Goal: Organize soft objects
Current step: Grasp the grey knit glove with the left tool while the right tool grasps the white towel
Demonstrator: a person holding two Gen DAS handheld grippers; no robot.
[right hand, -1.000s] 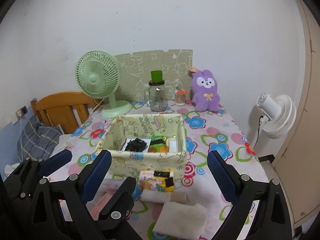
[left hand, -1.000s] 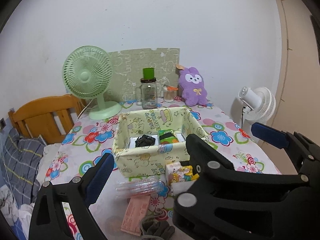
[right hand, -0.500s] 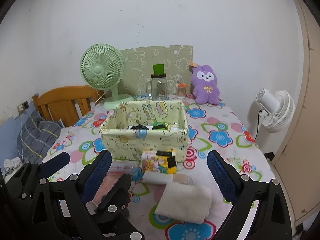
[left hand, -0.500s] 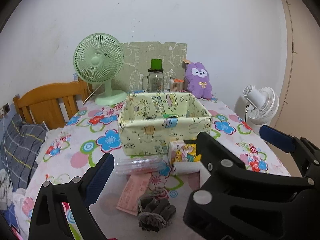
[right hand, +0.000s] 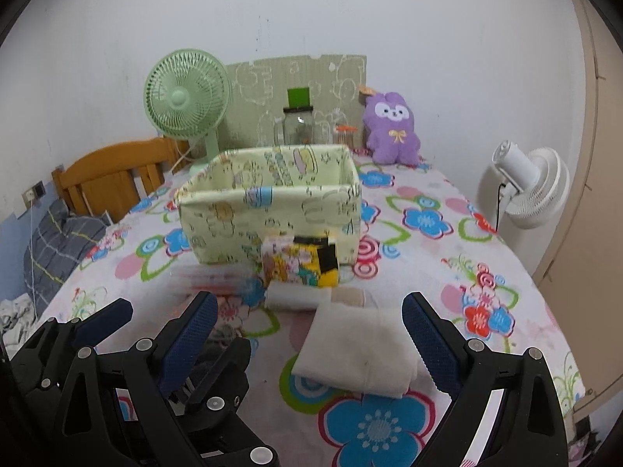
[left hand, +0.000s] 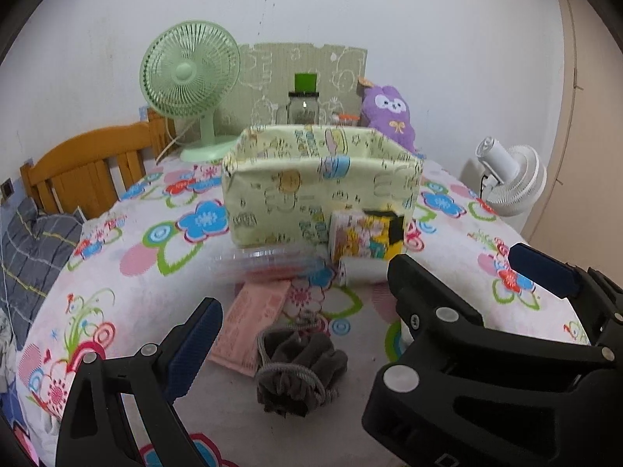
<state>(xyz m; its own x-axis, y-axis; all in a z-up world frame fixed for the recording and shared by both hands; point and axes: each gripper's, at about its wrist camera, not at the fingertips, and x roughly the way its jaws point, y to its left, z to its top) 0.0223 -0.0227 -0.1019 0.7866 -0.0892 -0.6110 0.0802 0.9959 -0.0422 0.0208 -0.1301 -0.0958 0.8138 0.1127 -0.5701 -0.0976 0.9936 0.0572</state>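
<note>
Fingers flank white cloth; left view hides it.

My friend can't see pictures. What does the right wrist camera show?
The open right tool hovers over a folded white cloth on a flowery table. Behind it stands a yellow fabric bin.
</note>
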